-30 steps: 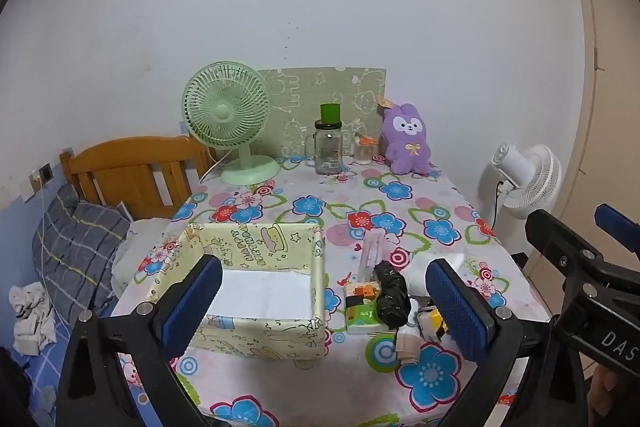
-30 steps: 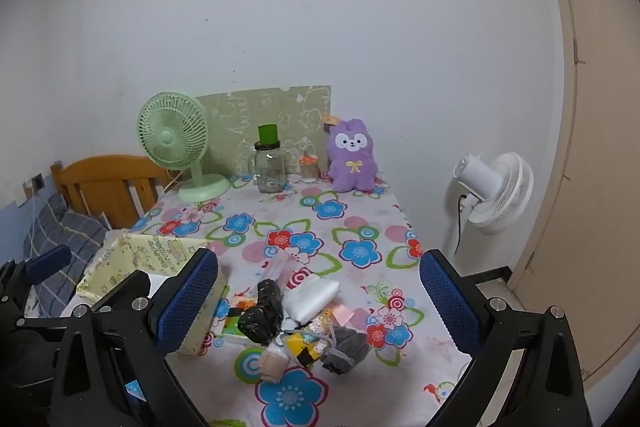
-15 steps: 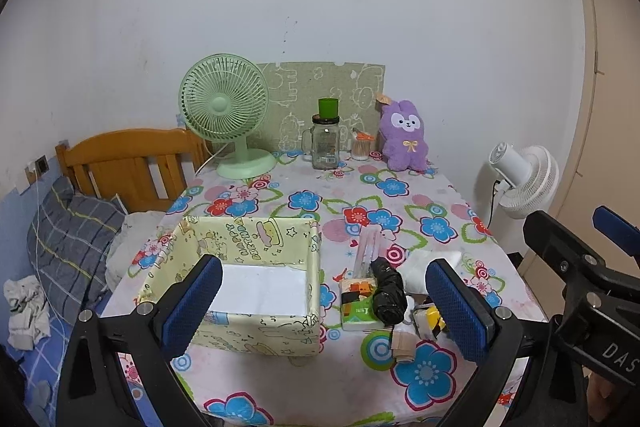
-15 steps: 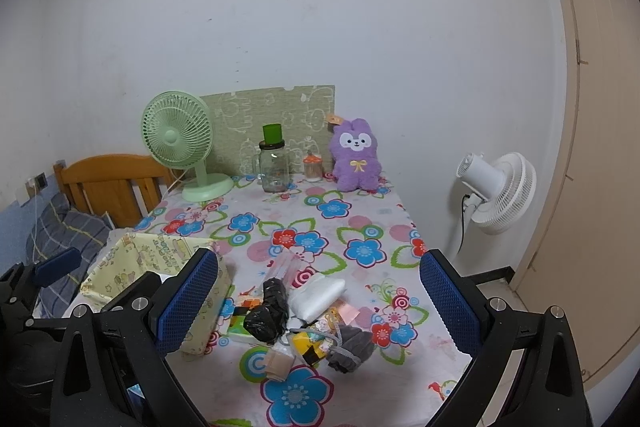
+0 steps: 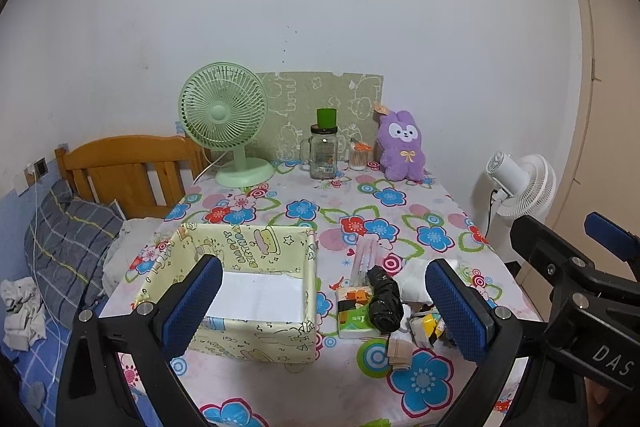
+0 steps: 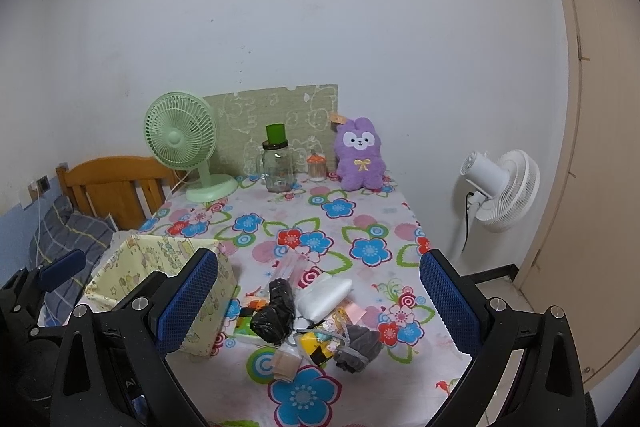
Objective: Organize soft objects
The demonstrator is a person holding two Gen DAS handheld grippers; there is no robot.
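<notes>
A yellow fabric box (image 5: pixel 248 283) stands open on the floral table, with white paper on its floor; it also shows in the right wrist view (image 6: pixel 160 267). To its right lies a pile of small things: a black rolled bag (image 5: pixel 384 301) (image 6: pixel 274 311), a white soft pack (image 6: pixel 324 297), a green tissue pack (image 5: pixel 352 315), a grey cloth pouch (image 6: pixel 358 345), a yellow toy (image 6: pixel 316 341) and a beige roll (image 6: pixel 286 363). My left gripper (image 5: pixel 320 307) is open and empty above the table's front. My right gripper (image 6: pixel 316 301) is open and empty above the pile.
At the table's back stand a green fan (image 5: pixel 226 123), a glass jar with a green cup (image 5: pixel 324 151), a small jar (image 5: pixel 357 157) and a purple plush rabbit (image 5: pixel 402 147). A wooden bed head (image 5: pixel 120 171) and pillow are left. A white floor fan (image 5: pixel 520 187) stands right.
Both grippers have risen and drawn back a little, so the table and pile sit lower and smaller in view. Nothing on the table has moved.
</notes>
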